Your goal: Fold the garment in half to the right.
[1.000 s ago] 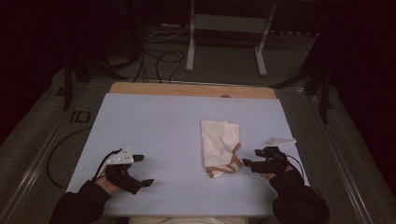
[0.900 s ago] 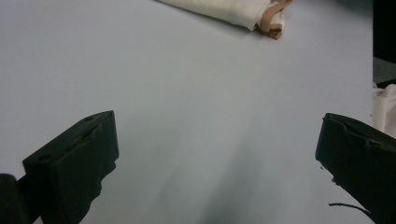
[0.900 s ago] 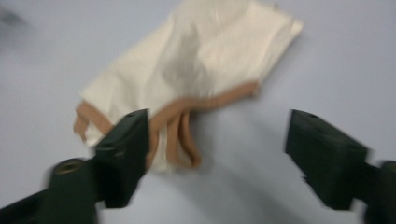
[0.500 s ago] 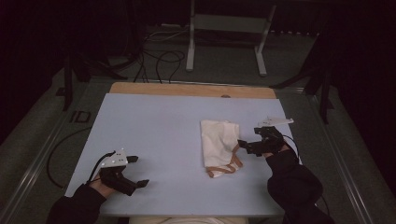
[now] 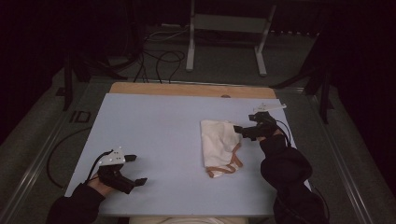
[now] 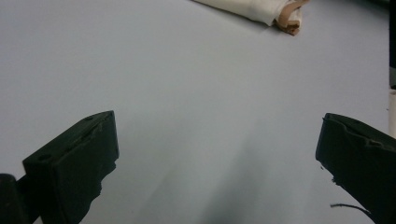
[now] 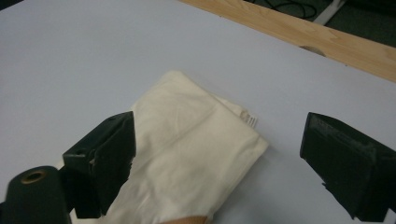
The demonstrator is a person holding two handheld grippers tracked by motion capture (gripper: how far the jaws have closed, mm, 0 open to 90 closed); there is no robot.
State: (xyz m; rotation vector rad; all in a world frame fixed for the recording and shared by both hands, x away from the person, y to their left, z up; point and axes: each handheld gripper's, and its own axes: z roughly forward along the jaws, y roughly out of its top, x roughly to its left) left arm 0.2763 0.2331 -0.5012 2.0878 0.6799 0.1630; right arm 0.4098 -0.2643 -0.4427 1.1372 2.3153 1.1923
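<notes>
A: On the right half of the table [image 5: 154, 121], the folded cream cloth [image 5: 218, 144] is lying flat, its brown-trimmed end pointing toward the person. Right gripper [image 5: 239, 130] is hovering at the cloth's far right corner, jaws spread wide, gripping nothing.

B: Is it touching the cloth?

A: Can't tell. In the right gripper view one jaw is sitting over the cloth [image 7: 187, 154] and the other over bare table beside it, but contact is hidden. The cloth's near end is getting cut off at the bottom of that view. There's a small tag at its edge, print too small to read.

B: Left side?

A: Left gripper [image 5: 135, 169] is sitting at the near left corner of the table, well apart from the cloth, jaws wide apart and empty. Its view is catching just the trimmed end of the cloth [image 6: 261, 9] at the top edge. The surroundings are too dark to make out.
</notes>
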